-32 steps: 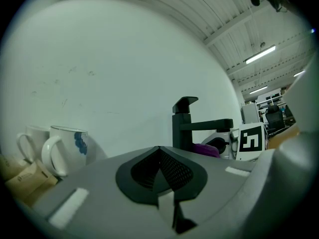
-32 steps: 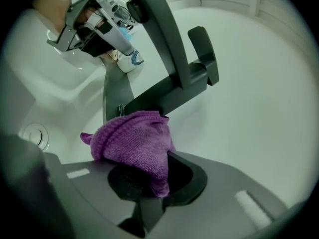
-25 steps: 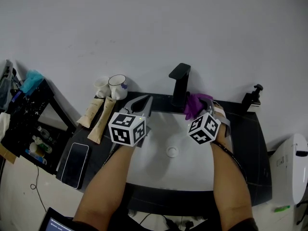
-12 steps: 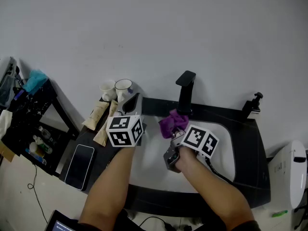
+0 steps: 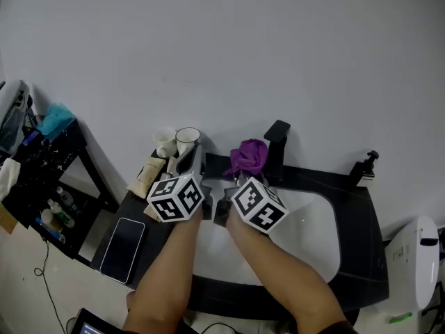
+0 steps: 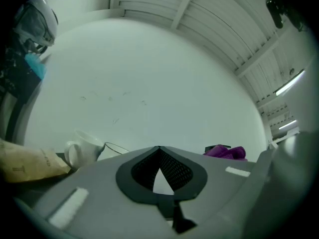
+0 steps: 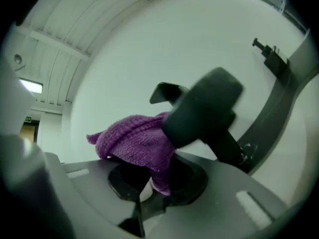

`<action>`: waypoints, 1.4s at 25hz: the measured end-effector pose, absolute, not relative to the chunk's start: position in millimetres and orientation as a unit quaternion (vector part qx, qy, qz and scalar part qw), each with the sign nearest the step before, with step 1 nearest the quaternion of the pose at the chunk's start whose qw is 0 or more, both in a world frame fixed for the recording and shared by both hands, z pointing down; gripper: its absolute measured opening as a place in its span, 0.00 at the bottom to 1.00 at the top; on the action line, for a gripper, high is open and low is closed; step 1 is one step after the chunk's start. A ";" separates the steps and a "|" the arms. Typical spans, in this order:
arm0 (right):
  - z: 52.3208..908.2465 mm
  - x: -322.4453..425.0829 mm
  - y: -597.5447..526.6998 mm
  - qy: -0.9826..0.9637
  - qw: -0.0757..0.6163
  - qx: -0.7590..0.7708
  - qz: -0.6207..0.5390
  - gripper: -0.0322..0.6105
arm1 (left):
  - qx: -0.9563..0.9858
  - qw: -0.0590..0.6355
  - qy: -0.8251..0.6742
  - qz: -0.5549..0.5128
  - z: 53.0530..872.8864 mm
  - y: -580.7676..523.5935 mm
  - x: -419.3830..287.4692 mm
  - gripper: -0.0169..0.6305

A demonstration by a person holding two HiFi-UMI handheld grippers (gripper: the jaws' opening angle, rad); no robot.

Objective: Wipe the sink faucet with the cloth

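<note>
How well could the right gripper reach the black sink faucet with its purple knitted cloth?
Probably yes. The right gripper holds the purple knitted cloth right beside the black sink faucet, with nothing visible between them; the shut left gripper sits clear to the left.

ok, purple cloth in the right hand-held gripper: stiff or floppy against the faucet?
Probably floppy: the purple cloth bunches in a loose lump above the right hand-held gripper, which pinches one fold. Its coarse knit suggests light and grippy, not slippery. It would likely mould around the faucet.
</note>
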State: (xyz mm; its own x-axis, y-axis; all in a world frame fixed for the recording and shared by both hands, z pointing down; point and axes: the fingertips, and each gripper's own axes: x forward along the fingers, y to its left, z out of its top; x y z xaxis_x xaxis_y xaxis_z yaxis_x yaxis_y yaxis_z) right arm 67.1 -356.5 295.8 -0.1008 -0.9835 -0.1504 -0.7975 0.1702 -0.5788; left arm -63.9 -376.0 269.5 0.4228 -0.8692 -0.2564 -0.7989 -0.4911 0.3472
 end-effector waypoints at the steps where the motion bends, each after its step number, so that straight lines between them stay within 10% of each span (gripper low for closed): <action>1: 288.2 69.7 -361.4 0.710 0.269 -0.626 -0.176 0.13 | 0.838 0.088 -0.497 -0.208 268.9 -375.2 -65.0 0.05; 8: 280.5 88.1 -380.7 0.644 0.338 -0.652 -0.213 0.12 | 0.835 0.085 -0.498 -0.218 263.7 -372.9 -68.9 0.05; 35: 341.5 75.4 -331.1 0.724 0.220 -0.592 -0.277 0.14 | 0.862 0.046 -0.477 -0.166 269.3 -369.7 -48.8 0.05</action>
